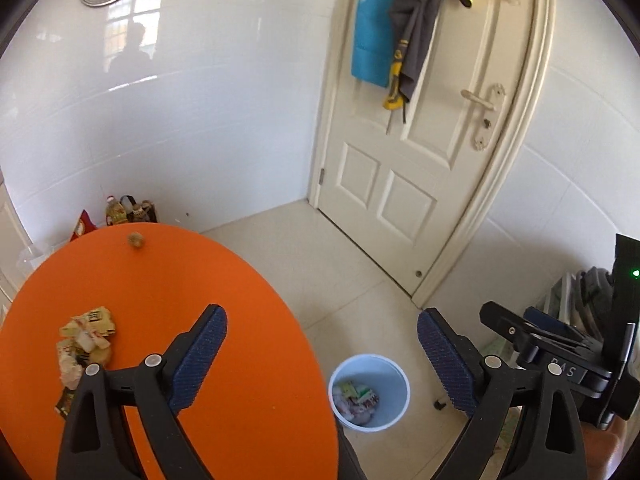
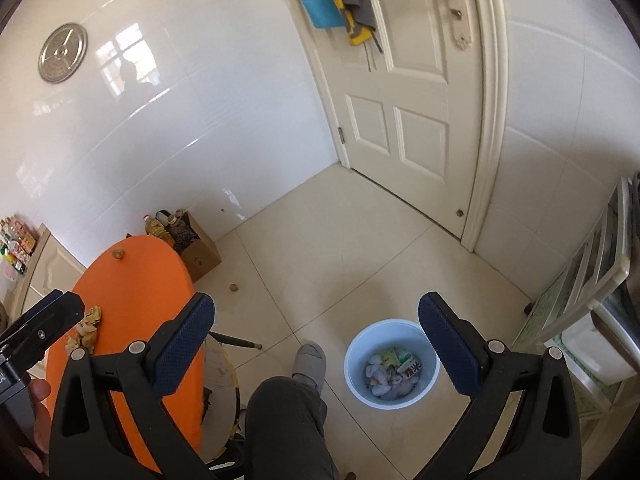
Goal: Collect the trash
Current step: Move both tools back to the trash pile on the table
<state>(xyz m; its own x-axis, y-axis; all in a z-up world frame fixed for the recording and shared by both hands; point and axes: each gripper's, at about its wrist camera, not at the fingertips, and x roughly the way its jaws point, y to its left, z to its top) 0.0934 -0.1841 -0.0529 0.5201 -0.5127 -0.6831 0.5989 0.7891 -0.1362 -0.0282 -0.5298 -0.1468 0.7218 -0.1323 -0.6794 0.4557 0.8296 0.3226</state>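
Trash (image 2: 394, 374) fills the white bin (image 2: 360, 354); each hand-held gripper, left (image 1: 322, 354) and right (image 2: 316, 346), is spread.

Walls: glossy white tiles (image 1: 224, 92)
Floor: cream tiles (image 2: 340, 248)
Door: cream panelled door (image 1: 424, 152), shut
Table: round orange table (image 1: 172, 280)
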